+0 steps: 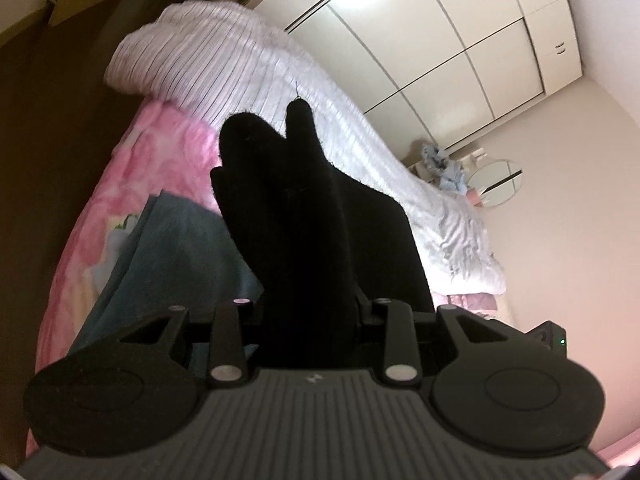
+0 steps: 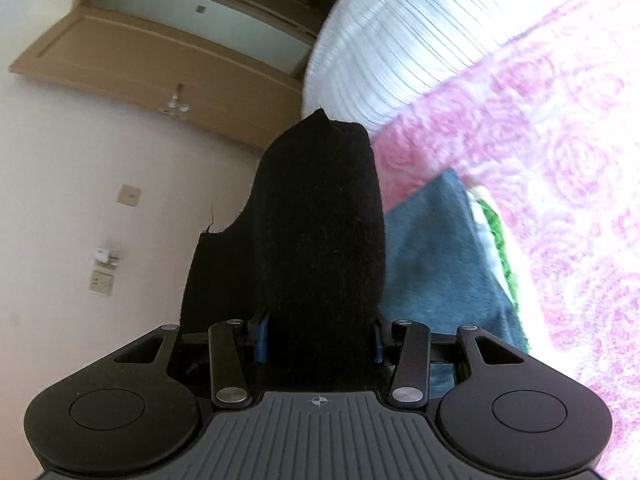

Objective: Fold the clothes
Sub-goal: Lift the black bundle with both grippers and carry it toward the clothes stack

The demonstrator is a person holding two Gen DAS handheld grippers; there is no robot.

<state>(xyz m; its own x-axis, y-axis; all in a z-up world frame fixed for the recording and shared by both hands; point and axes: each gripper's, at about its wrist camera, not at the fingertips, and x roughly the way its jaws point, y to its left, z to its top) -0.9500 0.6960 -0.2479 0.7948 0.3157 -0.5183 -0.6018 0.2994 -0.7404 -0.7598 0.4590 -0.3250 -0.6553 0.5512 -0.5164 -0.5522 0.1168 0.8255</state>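
Observation:
A black fuzzy garment [image 1: 296,208] bunches up between the fingers of my left gripper [image 1: 308,312], which is shut on it; the cloth hides the fingertips. The same black garment [image 2: 320,232] rises out of my right gripper [image 2: 320,340], shut on it too, with blue pads just showing at either side. Both grippers hold it lifted above the bed. Under it a folded grey-blue garment [image 1: 168,248] lies on the pink floral bedsheet [image 1: 160,160]; the right wrist view shows the grey-blue garment [image 2: 436,264] on the bedsheet [image 2: 560,160].
A white ribbed quilt [image 1: 240,64] is heaped along the bed; the quilt [image 2: 400,48] fills the top of the right wrist view. White wardrobe doors [image 1: 440,40] and a small round table [image 1: 496,184] stand beyond. A brown door [image 2: 152,60] and wall sockets [image 2: 102,280] lie left.

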